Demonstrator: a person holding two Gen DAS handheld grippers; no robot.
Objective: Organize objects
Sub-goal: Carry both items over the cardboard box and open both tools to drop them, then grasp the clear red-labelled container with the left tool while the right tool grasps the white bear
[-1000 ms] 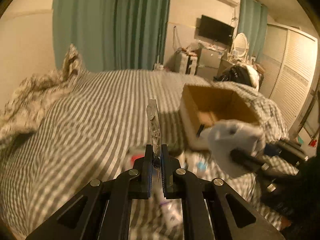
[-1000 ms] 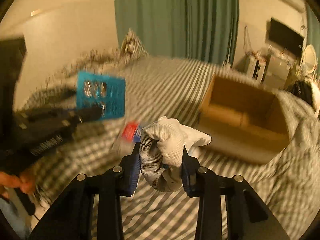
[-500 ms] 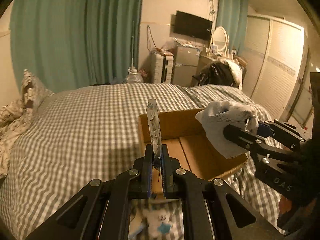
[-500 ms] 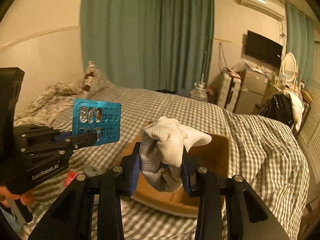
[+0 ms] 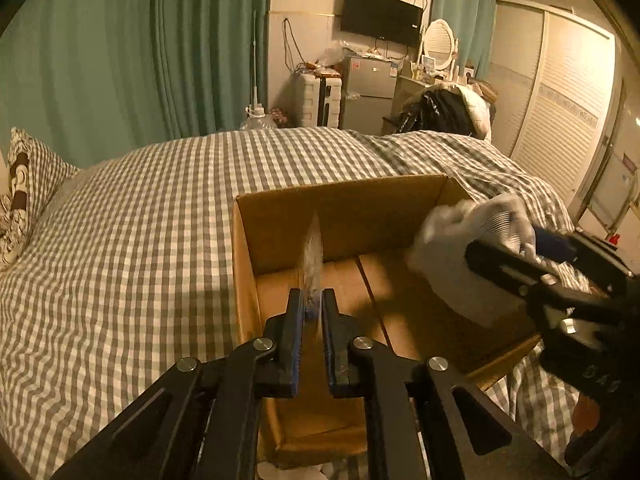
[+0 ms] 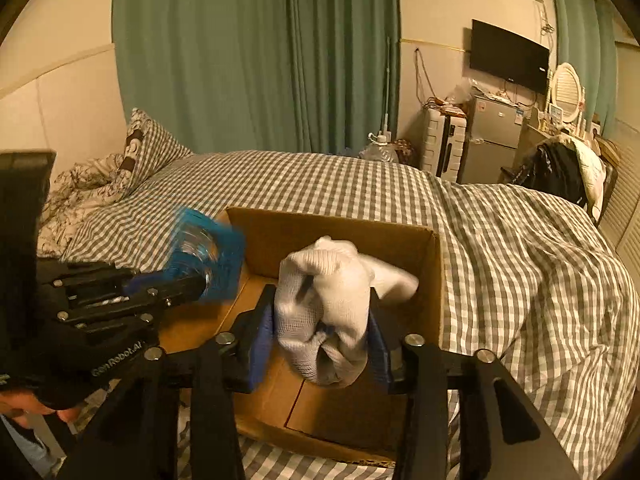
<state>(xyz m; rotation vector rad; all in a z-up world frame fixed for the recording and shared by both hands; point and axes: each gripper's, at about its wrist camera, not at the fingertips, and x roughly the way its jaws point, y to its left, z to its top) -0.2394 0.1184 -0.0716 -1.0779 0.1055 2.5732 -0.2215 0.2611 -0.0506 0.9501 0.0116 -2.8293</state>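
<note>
Compared with 0.5 s earlier, both grippers had come lower and nearer the open cardboard box, whose interior now filled more of each view. The left gripper was pinched shut on a blue blister pack, held on edge in the left wrist view and blurred; the pack stood above the box floor near the left wall. The right gripper was clamped around a bunched white glove, held over the right part of the box, above the floor seam. The box rested on the gray checked bedspread, with a patterned pillow at the far left. A bare fingertip showed under the black-gloved left hand at the lower left.
</note>
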